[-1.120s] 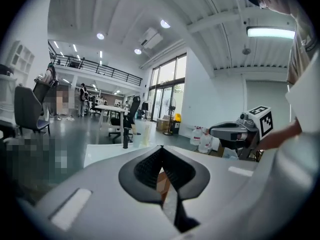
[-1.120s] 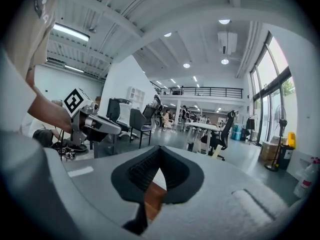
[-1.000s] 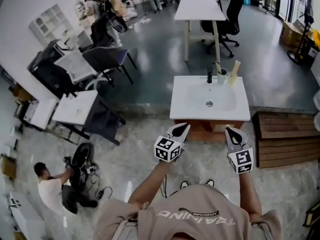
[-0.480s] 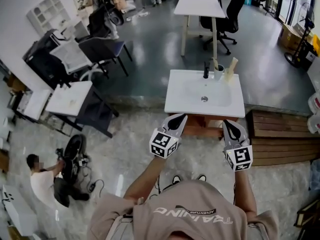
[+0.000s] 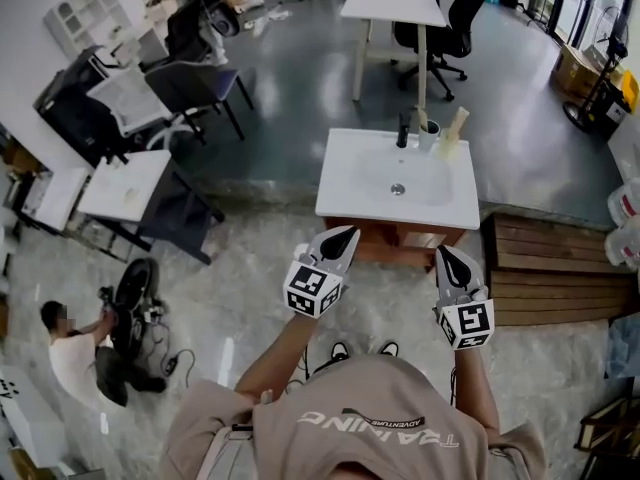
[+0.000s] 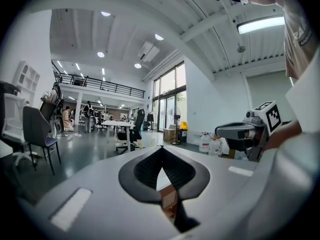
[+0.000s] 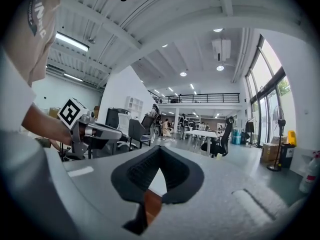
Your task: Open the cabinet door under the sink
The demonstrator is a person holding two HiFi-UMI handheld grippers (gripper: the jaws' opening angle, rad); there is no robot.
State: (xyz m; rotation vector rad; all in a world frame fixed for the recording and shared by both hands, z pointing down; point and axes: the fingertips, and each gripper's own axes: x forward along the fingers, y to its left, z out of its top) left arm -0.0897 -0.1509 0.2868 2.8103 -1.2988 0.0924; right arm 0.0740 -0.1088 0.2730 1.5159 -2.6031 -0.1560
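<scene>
The sink unit has a white top (image 5: 352, 190) over a brown wooden cabinet (image 5: 398, 238), which stands on the floor just ahead of me. My left gripper (image 5: 344, 234) is shut and empty, its tips pointing at the cabinet's left front from a short way off. The right gripper (image 5: 443, 254) is also shut and empty, level with the cabinet's right front. In the left gripper view the closed left gripper (image 6: 162, 150) shows a sliver of brown cabinet (image 6: 169, 200) below the tips. The right gripper view shows the same past the right gripper (image 7: 159, 149), with cabinet wood (image 7: 151, 207) below. The cabinet door is hidden under the top.
A black faucet (image 5: 404, 128) and a cup (image 5: 428, 136) stand at the sink's back edge. A low wooden platform (image 5: 545, 268) lies to the right, with water bottles (image 5: 622, 208) beyond. At left are a small white table (image 5: 125, 186) and a crouching person (image 5: 75, 353) by a wheel.
The whole head view has drifted, so the sink unit now sits a little further left and higher. Both grippers stay side by side before the cabinet, still shut.
</scene>
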